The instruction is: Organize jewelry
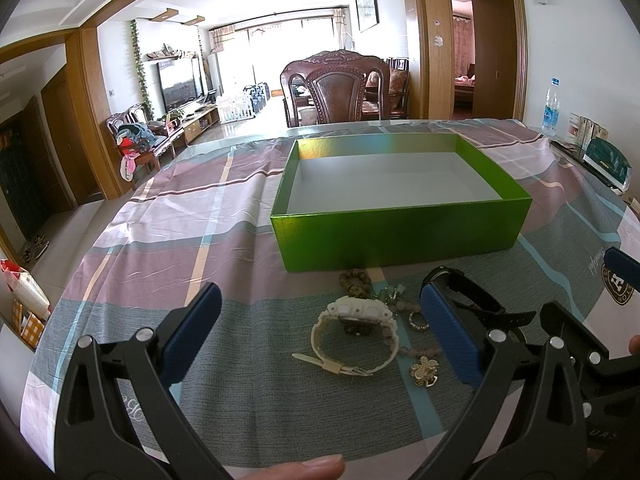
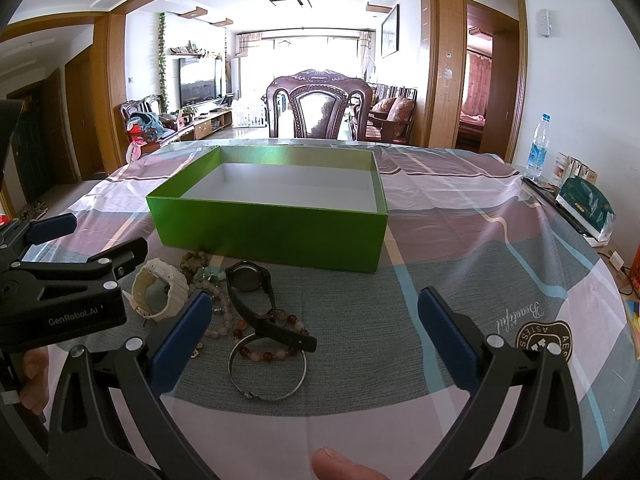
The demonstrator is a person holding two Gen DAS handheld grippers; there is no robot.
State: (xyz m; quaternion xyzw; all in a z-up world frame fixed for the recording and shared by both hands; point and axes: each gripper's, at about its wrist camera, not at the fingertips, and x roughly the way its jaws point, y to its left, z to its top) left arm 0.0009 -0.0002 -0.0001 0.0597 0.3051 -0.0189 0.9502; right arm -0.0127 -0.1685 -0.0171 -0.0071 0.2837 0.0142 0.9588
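1. Left wrist view: the left gripper (image 1: 320, 328) hovers low over the tablecloth (image 1: 200, 216) with its 2 blue-padded fingers (image 1: 192, 336) spread wide apart, holding nothing.
2. Between those fingers lies a white watch (image 1: 354, 334), on its side with the strap curled and buckled.
3. Just beside the watch, toward the right finger, sit a gold flower brooch (image 1: 425, 369) and pale beaded bracelets (image 1: 394, 304); a black watch (image 1: 464, 292) lies behind the right finger.
4. An open green box (image 1: 400, 236), white inside, stands just beyond the jewelry pile, nothing visible inside it.
5. Right wrist view: the right gripper (image 2: 316, 328) also has its fingers spread apart and grips nothing.
6. A silver bangle (image 2: 267, 368) rests between its fingers, overlapped by a reddish bead bracelet (image 2: 268, 344) and the black watch's strap.
7. The left gripper shows at the left edge of this view, close to the white watch.
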